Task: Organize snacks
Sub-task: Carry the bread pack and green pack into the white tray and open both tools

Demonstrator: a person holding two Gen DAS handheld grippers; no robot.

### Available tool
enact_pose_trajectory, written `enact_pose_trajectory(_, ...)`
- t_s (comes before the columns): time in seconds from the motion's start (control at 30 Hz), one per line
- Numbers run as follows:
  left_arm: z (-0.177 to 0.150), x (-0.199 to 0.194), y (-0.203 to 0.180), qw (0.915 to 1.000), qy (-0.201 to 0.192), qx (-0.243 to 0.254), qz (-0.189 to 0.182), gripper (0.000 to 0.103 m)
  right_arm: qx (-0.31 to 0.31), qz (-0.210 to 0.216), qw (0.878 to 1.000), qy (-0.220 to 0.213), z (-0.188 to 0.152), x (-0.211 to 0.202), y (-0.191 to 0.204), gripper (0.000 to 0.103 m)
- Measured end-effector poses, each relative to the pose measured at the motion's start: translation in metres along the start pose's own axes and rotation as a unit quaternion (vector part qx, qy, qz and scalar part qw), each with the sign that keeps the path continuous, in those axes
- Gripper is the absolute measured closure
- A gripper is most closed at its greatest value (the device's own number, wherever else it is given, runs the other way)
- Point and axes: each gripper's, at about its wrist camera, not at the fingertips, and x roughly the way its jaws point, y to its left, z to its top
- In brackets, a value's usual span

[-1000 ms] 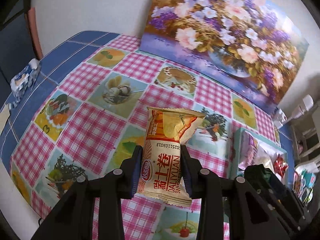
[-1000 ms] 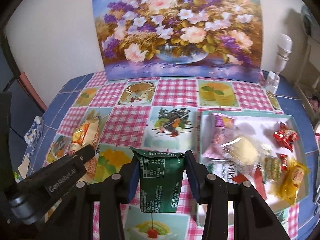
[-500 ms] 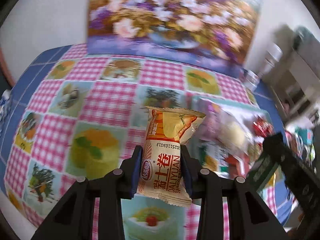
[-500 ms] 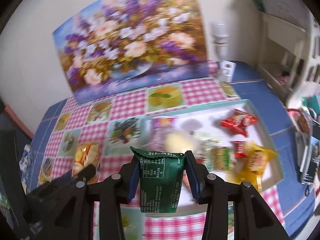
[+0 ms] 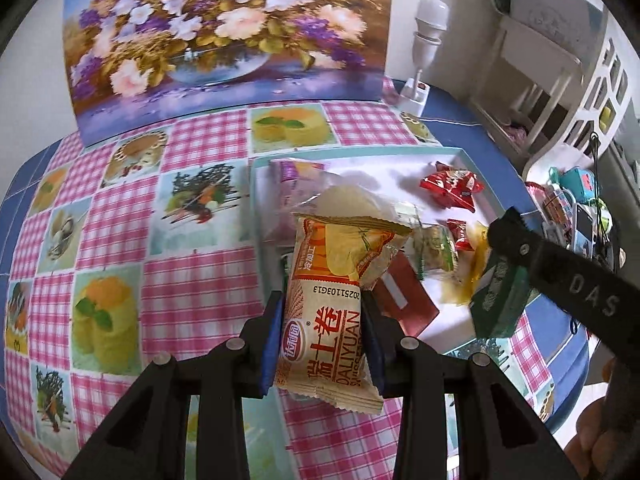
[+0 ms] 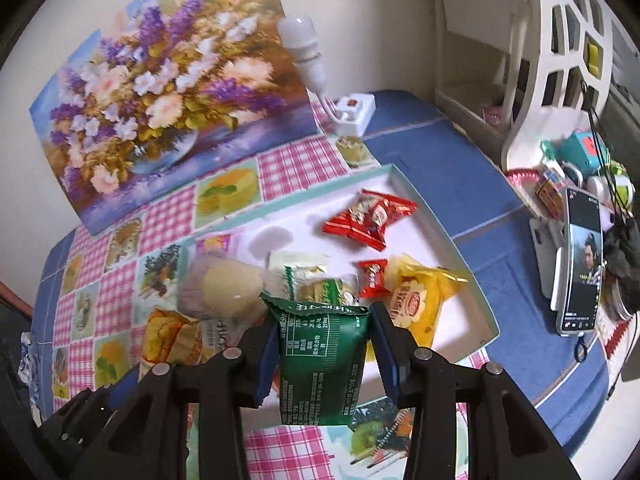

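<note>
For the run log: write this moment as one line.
left gripper: shut on beige Swiss-roll packet | right gripper: shut on green foil packet | both near white snack tray

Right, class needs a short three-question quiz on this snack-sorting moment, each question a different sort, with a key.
1. True or false: the left gripper is shut on a Swiss roll pack.
2. What colour is the packet in the right gripper? A red, B green, C purple.
3. Fill in: two red candy packets lie inside the white ____.

Key: 1 true; 2 B; 3 tray.
</note>
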Motion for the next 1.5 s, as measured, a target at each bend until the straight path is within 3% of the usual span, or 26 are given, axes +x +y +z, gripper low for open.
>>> enact_pose_trajectory(0.57, 0.005, 0.017, -0.002, 0.9996, -0.011, -0.007, -0.024, 0.064, 0.001, -0.012, 0.999, 0.046, -0.005, 0.039, -0.001, 0.057)
enact_pose_trajectory(0.7, 0.006, 0.014, -0.002, 0.9995, -0.017, -0.006, -0.025, 0.049, 0.008, -0.014, 0.999, 0.050, -0.005, 0.044, -0.003, 0.057)
enact_pose_trajectory(0.93, 0.006, 0.011, 0.005, 0.9993, -0.014, -0.020, -0.028, 0.046, 0.012, -0.013, 0.999, 0.050, -0.004, 0.046, -0.004, 0.056)
enact_pose_trajectory(1.07, 0.007, 0.008, 0.013, 0.9988, -0.014, -0.037, -0.030, 0.035, 0.016, -0.016, 0.999, 0.049, -0.004, 0.047, -0.005, 0.056)
enact_pose_trajectory(1.17, 0.008, 0.006, 0.018, 0.9983, -0.014, -0.048, -0.029, 0.033, 0.019, -0.018, 0.998, 0.049, -0.004, 0.047, -0.005, 0.055)
enact_pose_trajectory(1.23, 0.009, 0.005, 0.022, 0.9979, -0.015, -0.057, -0.027, 0.033, 0.020, -0.016, 0.999, 0.046, -0.003, 0.047, -0.005, 0.044)
enact_pose_trajectory(1.5, 0.011, 0.000, 0.037, 0.9959, -0.021, -0.084, -0.025, 0.022, 0.015, -0.018, 0.999, 0.045, -0.003, 0.049, -0.003, 0.028)
